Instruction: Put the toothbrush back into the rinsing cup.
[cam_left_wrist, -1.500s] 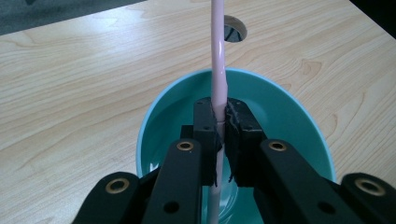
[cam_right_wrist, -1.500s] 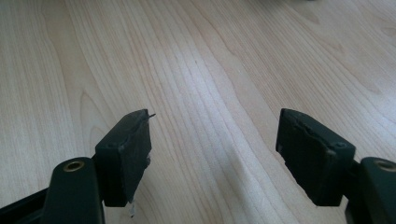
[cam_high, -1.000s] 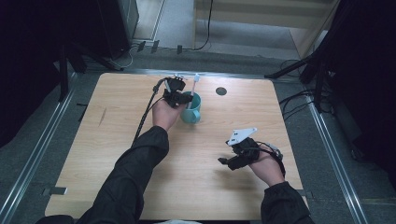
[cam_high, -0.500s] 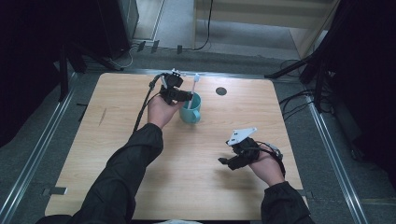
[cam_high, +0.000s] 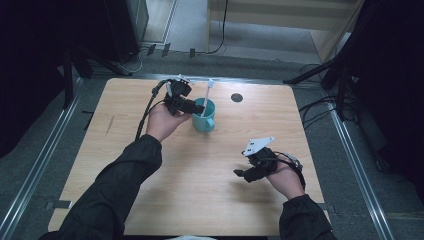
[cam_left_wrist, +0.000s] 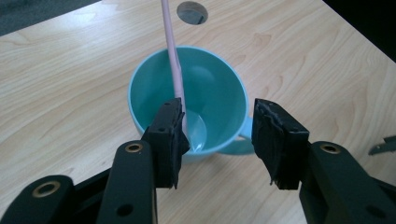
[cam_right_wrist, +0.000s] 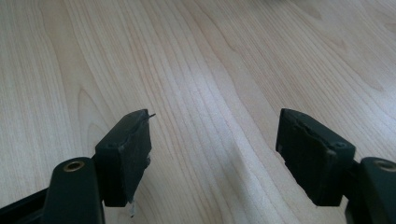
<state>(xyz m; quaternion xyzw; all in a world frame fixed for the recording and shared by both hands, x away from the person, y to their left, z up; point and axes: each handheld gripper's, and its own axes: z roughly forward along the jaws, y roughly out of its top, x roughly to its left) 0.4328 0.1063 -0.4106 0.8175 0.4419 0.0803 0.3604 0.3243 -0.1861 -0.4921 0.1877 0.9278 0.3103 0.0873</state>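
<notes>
The left gripper hangs just above the near rim of a teal mug, its two black jaws parted wide; they have just been opening, and nothing is pinched between them. A pale pink toothbrush stands in the mug. In the left gripper view its handle rises right beside the left jaw's pad, so close that I cannot tell whether the two touch, while the other jaw stands well clear of it, over the mug's handle side. Beyond the jaws the toothbrush leans against the mug's far rim and runs out of the top of that view; its lower end rests on the mug's shiny bottom.

In the high view the left gripper sits at the mug's left edge, and the toothbrush sticks up out of it, pink along the handle and white at its head, tilted away from the person. The mug is a plain glossy teal with a thick handle, standing upright on the wooden table. Past the mug there is a dark round hole in the tabletop.

The right gripper is well apart from the mug, nearer the person, held low over bare wood. Its jaws also stand wide, with nothing between them but the table's grain.
</notes>
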